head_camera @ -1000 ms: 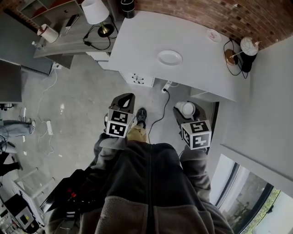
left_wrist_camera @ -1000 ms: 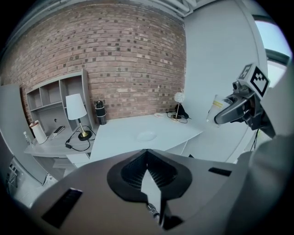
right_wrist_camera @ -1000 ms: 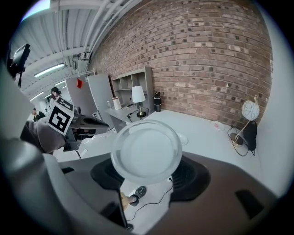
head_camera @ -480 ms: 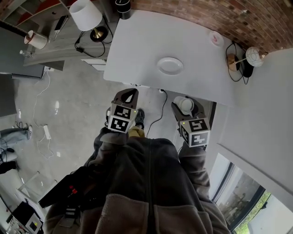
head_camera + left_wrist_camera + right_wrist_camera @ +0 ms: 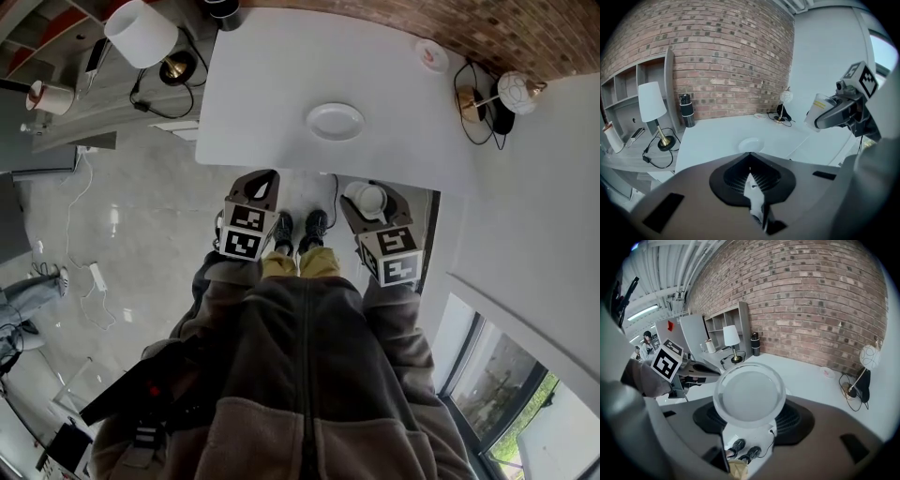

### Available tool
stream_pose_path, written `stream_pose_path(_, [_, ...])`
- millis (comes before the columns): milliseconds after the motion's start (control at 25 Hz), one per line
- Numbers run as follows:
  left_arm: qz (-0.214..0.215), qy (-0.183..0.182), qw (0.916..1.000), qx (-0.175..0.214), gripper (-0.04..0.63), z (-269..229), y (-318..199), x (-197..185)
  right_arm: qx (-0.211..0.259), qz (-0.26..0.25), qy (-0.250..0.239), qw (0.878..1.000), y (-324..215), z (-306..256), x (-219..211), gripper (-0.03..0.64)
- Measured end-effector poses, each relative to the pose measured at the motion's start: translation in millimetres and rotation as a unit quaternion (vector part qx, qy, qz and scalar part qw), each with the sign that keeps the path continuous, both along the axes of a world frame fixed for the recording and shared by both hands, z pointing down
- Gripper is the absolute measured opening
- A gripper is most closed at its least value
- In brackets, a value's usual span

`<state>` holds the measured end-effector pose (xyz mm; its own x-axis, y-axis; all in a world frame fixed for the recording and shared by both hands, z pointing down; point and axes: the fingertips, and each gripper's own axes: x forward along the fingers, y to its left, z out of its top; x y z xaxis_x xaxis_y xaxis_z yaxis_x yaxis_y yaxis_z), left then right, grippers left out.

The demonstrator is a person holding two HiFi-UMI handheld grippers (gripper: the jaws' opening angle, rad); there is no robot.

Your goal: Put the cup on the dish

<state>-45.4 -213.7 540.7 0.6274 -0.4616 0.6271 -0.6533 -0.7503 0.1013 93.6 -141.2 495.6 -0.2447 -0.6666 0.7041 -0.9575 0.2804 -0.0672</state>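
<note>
A white dish (image 5: 335, 121) lies near the front middle of the white table (image 5: 253, 103); the left gripper view also shows the dish (image 5: 751, 144). My right gripper (image 5: 367, 194) is shut on a pale translucent cup (image 5: 367, 199), held in the air just short of the table's front edge. Seen along the right jaws, the cup (image 5: 749, 394) shows its round end and fills the gap between them. My left gripper (image 5: 260, 186) is shut and holds nothing, level with the right one. The held cup (image 5: 818, 110) appears at the right of the left gripper view.
On the table's far side stand a dark bottle (image 5: 223, 7), a small pink saucer (image 5: 431, 54) and a globe lamp with cables (image 5: 514, 91). A white-shaded lamp (image 5: 141, 33) sits on the grey shelf at left. A white wall (image 5: 534, 216) rises at right. The person's shoes (image 5: 298, 228) stand below.
The person has stepped toward the table, so the table and dish lie closer to both grippers. The cup stays held in the right gripper; the left stays shut.
</note>
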Motion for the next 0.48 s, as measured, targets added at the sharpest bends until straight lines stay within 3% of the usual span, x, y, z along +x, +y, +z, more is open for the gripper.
stream_pose_path(160, [-0.004, -0.015, 0.9995, 0.027, 0.006, 11, -8, 9, -0.002, -0.021, -0.004, 1.0, -9, 18, 4, 0.259])
stream_pose_path(480, [-0.029, -0.02, 0.9994, 0.0, 0.006, 32, -25, 13, -0.02, -0.041, -0.005, 0.999, -37, 56, 5, 0.259])
